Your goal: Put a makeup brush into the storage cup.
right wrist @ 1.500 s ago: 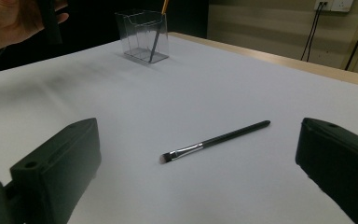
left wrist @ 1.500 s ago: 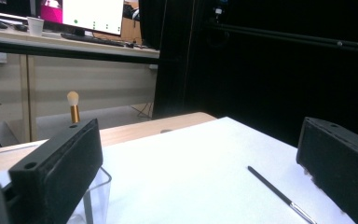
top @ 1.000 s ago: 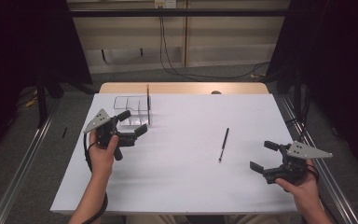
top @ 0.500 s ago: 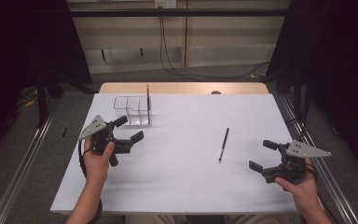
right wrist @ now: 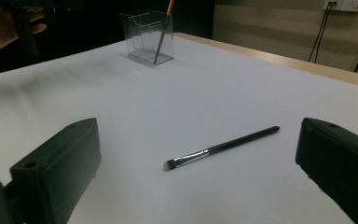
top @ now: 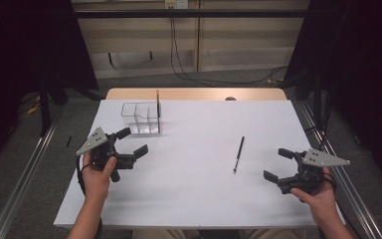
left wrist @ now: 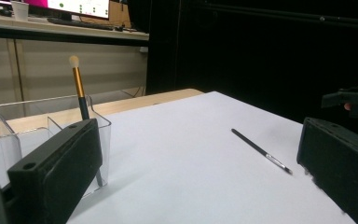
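Observation:
A clear plastic organizer (top: pixel 140 117) stands at the table's far left, with a gold-handled brush (top: pixel 157 101) upright in its right compartment. A black brush (top: pixel 238 154) lies flat right of centre. My left gripper (top: pixel 133 141) is open and empty, a little nearer than the organizer. My right gripper (top: pixel 276 164) is open and empty too, just right of the lying brush. The left gripper view has the organizer (left wrist: pixel 28 116), the upright brush (left wrist: pixel 78 84) and the black brush (left wrist: pixel 260 150). The black brush (right wrist: pixel 221 147) lies between and beyond the wide jaws in the right gripper view.
The table is covered by a white sheet (top: pixel 199 199), with a wooden edge (top: pixel 194 93) at the far side. Metal rails (top: pixel 20 174) run along both sides. The right gripper view has the organizer (right wrist: pixel 148 37) far off and the other hand (right wrist: pixel 9 23).
My left gripper has drawn back from the organizer toward the near-left, still open. The right gripper has hardly moved.

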The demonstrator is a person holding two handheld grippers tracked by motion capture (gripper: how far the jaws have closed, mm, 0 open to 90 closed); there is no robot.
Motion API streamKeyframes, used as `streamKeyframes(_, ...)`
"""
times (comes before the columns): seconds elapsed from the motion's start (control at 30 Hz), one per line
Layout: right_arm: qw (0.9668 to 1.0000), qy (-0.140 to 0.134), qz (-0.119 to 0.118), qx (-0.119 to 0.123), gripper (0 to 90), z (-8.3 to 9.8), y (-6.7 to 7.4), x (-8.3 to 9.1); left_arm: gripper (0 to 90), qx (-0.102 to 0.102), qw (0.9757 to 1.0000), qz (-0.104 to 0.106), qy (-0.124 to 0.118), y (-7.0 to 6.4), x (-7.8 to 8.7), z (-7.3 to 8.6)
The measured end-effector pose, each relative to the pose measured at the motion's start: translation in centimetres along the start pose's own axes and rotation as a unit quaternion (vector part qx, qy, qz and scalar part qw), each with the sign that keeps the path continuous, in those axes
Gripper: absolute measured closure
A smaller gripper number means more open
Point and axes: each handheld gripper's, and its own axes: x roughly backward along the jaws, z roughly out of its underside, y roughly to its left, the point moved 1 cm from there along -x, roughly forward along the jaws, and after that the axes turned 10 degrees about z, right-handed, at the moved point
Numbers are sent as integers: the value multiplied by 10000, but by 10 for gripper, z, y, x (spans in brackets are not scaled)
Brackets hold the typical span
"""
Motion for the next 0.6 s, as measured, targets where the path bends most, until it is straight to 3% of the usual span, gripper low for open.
streamKeyframes(0.6, 10000, 7, -13, -8, 0, 0, 1, -2, 0, -231, 9997, -43, 92, -7, 17, 0)
